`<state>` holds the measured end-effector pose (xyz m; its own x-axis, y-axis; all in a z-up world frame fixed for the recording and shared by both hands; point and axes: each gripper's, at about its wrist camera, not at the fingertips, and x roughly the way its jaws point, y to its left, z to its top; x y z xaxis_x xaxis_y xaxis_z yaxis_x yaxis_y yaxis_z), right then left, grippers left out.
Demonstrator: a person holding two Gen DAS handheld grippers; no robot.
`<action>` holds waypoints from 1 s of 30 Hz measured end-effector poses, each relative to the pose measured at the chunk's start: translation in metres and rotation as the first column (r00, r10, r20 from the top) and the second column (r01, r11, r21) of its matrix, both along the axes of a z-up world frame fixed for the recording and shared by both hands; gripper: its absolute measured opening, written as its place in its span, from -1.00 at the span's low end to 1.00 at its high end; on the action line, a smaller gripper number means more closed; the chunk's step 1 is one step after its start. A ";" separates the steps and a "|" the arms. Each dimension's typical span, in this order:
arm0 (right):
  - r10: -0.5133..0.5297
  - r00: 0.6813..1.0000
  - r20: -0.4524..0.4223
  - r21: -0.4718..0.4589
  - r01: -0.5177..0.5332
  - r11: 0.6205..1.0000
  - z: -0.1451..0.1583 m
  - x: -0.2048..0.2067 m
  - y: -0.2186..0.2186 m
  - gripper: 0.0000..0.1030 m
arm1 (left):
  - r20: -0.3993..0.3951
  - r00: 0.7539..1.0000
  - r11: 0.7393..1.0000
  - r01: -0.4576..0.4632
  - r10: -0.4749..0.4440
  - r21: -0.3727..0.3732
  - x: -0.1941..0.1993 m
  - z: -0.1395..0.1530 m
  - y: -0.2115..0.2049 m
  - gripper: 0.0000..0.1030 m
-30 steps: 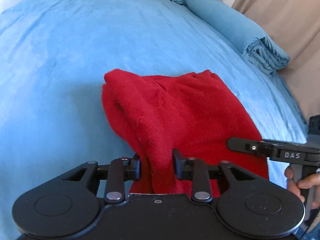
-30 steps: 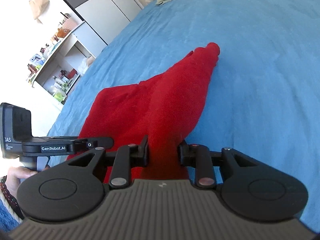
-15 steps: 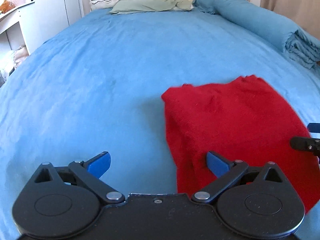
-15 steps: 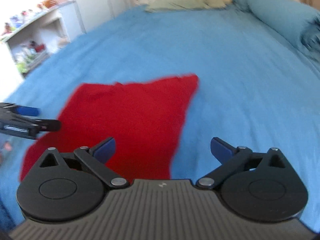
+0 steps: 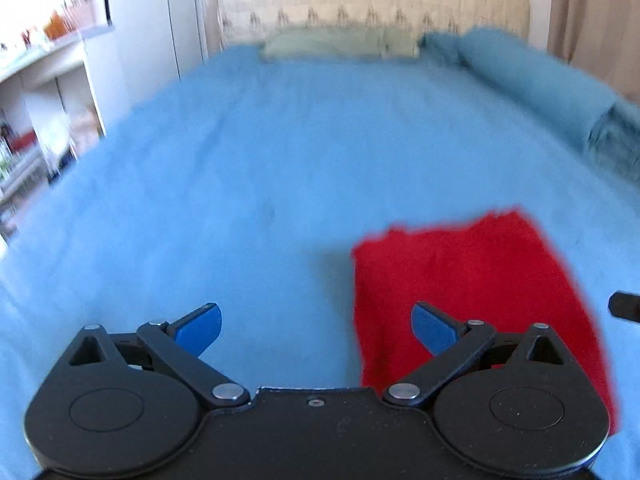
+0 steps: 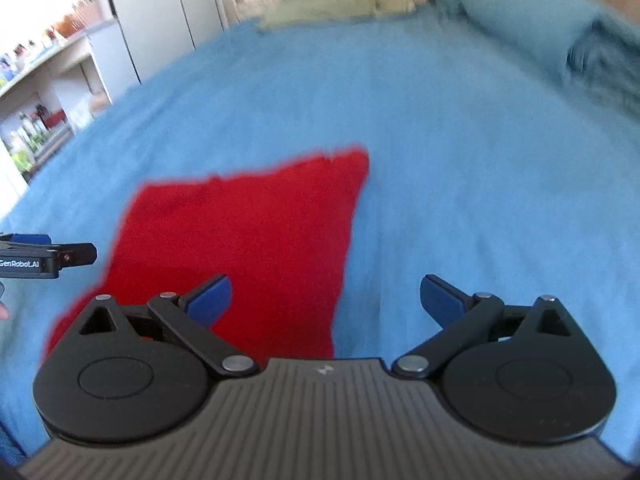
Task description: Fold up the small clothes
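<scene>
Red sweater [image 5: 472,280] folded on bed [image 5: 260,184]: 1 o'clock of left claw [image 5: 316,324], 11 o'clock of right claw [image 6: 326,298]; both wide, empty.

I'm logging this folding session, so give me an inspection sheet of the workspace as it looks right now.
Surface: blue bedspread, soft, frames motion-blurred.
Job's things: red garment lying folded flat on the bedspread, held by neither gripper.
Clutter: green pillow and rolled blue blanket at the far end.
Grippers: left hand-held gripper open, empty; right hand-held gripper open, empty.
Cables: nothing seen.
Surroundings: shelves with small items on the left, headboard beyond.
</scene>
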<state>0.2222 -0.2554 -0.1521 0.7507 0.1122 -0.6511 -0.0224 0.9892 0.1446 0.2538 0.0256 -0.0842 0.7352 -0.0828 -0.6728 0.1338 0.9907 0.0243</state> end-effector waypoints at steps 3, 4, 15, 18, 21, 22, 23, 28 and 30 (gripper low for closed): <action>0.000 0.999 0.034 -0.016 0.001 1.000 0.048 -0.018 0.001 1.00 | 0.050 0.999 1.000 -0.008 0.010 -0.022 -0.033 0.058 -0.002 1.00; -0.002 0.999 0.046 -0.015 0.003 1.000 0.067 -0.027 0.002 1.00 | 0.063 0.998 1.000 -0.011 0.012 -0.024 -0.045 0.074 -0.003 1.00; -0.119 0.992 0.049 -0.054 0.121 0.991 0.200 -0.160 0.010 1.00 | 0.108 0.994 0.999 0.022 -0.026 0.043 -0.174 0.152 -0.021 1.00; -0.128 0.990 0.062 -0.082 0.133 0.988 0.210 -0.190 0.015 1.00 | 0.086 0.996 0.998 0.019 -0.023 0.056 -0.197 0.148 -0.022 1.00; -0.136 0.989 0.052 -0.096 0.140 0.986 0.210 -0.215 0.020 1.00 | 0.067 0.998 0.998 0.016 -0.019 0.053 -0.216 0.144 -0.021 1.00; -0.135 0.990 0.045 -0.101 0.139 0.985 0.209 -0.222 0.022 1.00 | 0.063 0.998 0.999 0.017 -0.020 0.052 -0.224 0.142 -0.021 1.00; -0.140 0.989 0.039 -0.108 0.143 0.984 0.208 -0.229 0.023 1.00 | 0.060 0.998 0.998 0.013 -0.016 0.056 -0.229 0.141 -0.021 1.00; -0.142 0.990 0.014 -0.146 0.142 0.979 0.195 -0.253 0.035 1.00 | 0.044 0.999 0.998 0.012 -0.015 0.063 -0.245 0.133 -0.018 1.00; -0.139 0.990 0.000 -0.160 0.137 0.978 0.188 -0.258 0.039 1.00 | 0.037 0.999 0.998 0.013 -0.015 0.061 -0.248 0.129 -0.017 1.00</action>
<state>-0.0357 -0.2164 0.0357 0.7442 -0.0978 -0.6607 0.1166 0.9931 -0.0156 0.0059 0.0089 0.0452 0.7591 -0.0530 -0.6488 0.1452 0.9854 0.0893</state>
